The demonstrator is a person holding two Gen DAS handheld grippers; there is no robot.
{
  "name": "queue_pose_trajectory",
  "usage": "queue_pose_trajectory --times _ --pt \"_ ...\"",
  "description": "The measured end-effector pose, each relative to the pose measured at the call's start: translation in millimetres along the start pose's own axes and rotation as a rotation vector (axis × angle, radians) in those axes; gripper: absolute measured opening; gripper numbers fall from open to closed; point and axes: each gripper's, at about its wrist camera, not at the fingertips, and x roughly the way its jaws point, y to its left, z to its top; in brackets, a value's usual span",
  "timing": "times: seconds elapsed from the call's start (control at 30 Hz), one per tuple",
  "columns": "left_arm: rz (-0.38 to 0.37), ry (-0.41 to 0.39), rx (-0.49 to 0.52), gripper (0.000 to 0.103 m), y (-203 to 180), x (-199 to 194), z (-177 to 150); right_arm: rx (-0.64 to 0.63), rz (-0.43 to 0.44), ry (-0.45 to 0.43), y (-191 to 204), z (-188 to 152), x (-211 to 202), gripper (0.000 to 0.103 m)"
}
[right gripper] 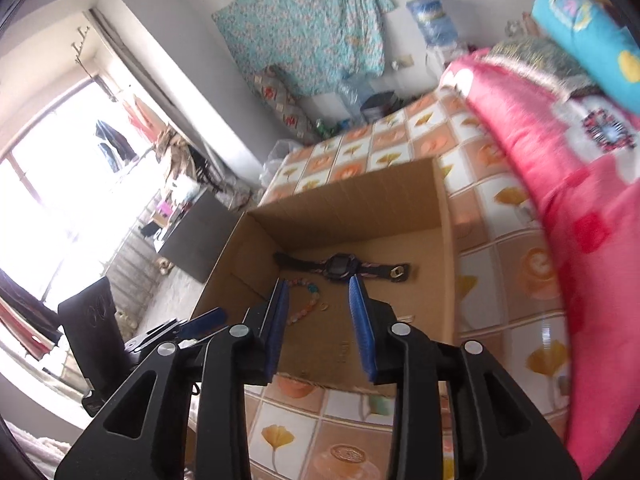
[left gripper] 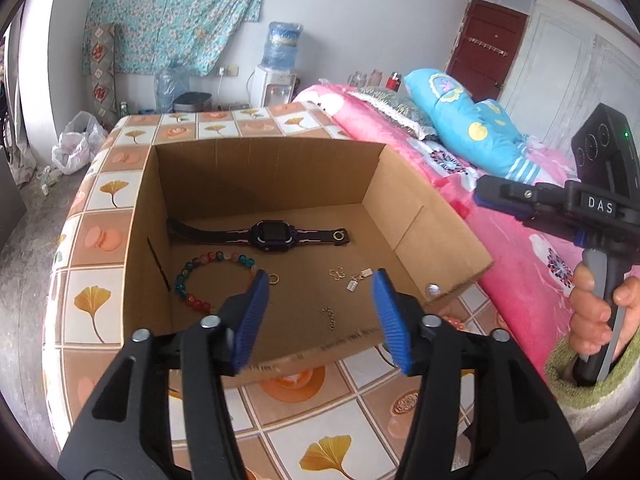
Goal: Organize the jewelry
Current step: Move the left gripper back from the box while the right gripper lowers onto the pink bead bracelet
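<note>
An open cardboard box lies on a tiled-pattern bed cover. Inside lie a dark watch, a coloured bead bracelet, a small gold ring, gold charms, a tagged pendant and a thin chain. My left gripper is open and empty above the box's near edge. My right gripper is open and empty, also over the near edge, with the watch and bracelet ahead. The right gripper's body shows at the right of the left wrist view.
The box sits on the bed cover. A pink quilt and blue pillow lie to the right. A water dispenser and plastic bag stand on the floor behind.
</note>
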Motion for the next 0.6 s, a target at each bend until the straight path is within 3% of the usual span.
queue_pose_trajectory --times 0.2,0.27,0.37,0.47,0.6 --pt "-0.102 -0.081 0.080 0.078 -19.8 -41.6 -22.5 0.016 -0.142 -0.028 -29.0 -23.2 -50.4 0.036" --pt "-0.140 -0.086 0.113 0.084 -26.9 -50.1 -30.7 0.039 -0.199 0.011 -42.6 -36.3 -50.6 0.036" --pt "-0.185 -0.027 0.145 0.086 -39.5 -49.7 -43.8 0.056 -0.286 0.102 -56.7 -57.8 -32.7 0.036" --pt "-0.129 0.055 0.178 0.087 -53.3 -33.0 -60.3 0.047 -0.351 0.193 -65.5 -75.3 -7.1 0.036" --pt "0.059 0.226 0.149 0.087 -56.3 8.3 -80.5 0.013 -0.395 0.261 -67.4 -87.9 21.9 0.036"
